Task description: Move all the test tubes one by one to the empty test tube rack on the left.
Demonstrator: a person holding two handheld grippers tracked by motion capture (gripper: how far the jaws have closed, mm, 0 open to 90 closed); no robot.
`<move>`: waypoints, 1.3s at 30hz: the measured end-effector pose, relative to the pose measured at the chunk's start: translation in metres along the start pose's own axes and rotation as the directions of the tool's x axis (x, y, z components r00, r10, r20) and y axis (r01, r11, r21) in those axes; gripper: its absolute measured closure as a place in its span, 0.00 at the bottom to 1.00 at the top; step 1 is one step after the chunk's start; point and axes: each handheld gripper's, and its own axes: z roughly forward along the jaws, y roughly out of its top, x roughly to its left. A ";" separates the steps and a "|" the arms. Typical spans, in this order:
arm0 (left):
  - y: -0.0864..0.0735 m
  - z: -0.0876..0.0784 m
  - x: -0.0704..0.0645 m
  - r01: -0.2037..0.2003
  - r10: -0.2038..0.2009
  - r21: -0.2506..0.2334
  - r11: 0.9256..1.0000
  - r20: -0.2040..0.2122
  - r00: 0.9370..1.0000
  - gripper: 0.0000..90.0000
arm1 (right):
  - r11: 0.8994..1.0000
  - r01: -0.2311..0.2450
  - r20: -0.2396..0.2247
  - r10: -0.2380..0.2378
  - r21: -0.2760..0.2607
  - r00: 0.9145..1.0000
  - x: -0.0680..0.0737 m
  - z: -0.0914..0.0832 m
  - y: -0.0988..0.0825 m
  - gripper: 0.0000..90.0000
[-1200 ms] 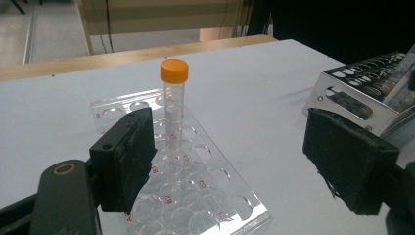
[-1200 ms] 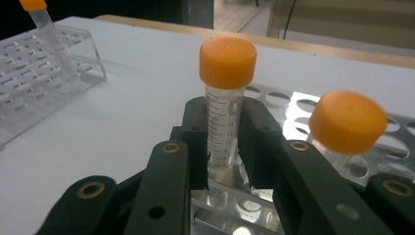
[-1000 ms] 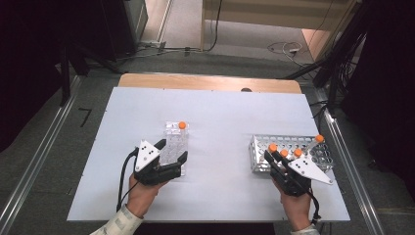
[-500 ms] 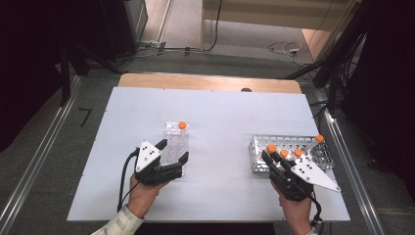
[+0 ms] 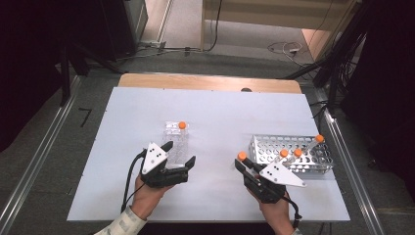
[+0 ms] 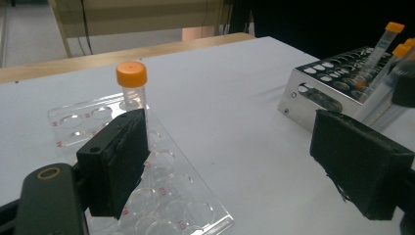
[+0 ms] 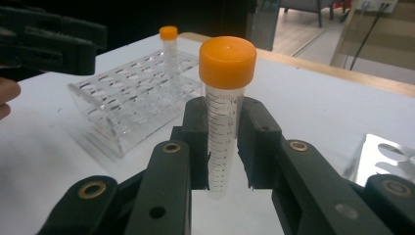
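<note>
right gripper [image 7: 222, 147] fingers pinching an upright orange-capped tube [image 7: 224, 112], long axis vertical, midway between metal rack [image 5: 293, 149] and clear rack [image 5: 175, 139]. clear rack off toward the left gripper [image 6: 235, 161], nearer it; left fingers spread, just opening, nothing between.

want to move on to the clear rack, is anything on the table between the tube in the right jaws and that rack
Nothing visible does. The right gripper is shut on the orange-capped tube, and bare table lies between it and the clear rack. The left gripper, jaws open, sits at the rack's near end, beside that path.
</note>
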 end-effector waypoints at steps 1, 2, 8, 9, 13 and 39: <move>0.000 0.000 -0.001 -0.004 0.004 -0.001 1.000 0.007 1.000 0.16 | 1.000 0.006 -0.007 -0.006 0.007 1.000 0.002 0.003 0.000 0.81; 0.001 0.000 -0.003 -0.005 0.005 0.000 1.000 0.016 1.000 0.16 | 1.000 0.008 -0.014 -0.008 0.014 1.000 0.004 0.005 -0.001 0.81; 0.003 0.002 -0.015 -0.014 0.015 -0.016 1.000 0.081 0.997 0.21 | 0.999 0.030 -0.056 -0.028 0.041 0.998 0.018 0.022 -0.001 0.81; 0.004 0.002 -0.017 -0.014 0.015 -0.017 1.000 0.091 0.996 0.22 | 0.998 0.034 -0.063 -0.032 0.045 0.998 0.020 0.025 -0.002 0.81; 0.004 0.004 -0.025 -0.023 0.026 -0.020 1.000 0.140 0.990 0.30 | 0.997 0.049 -0.097 -0.043 0.064 0.994 0.032 0.037 -0.002 0.81; 0.000 0.013 -0.043 -0.089 0.091 -0.017 0.996 0.209 0.974 0.74 | 0.995 0.064 -0.161 -0.051 0.079 0.986 0.049 0.046 0.000 0.81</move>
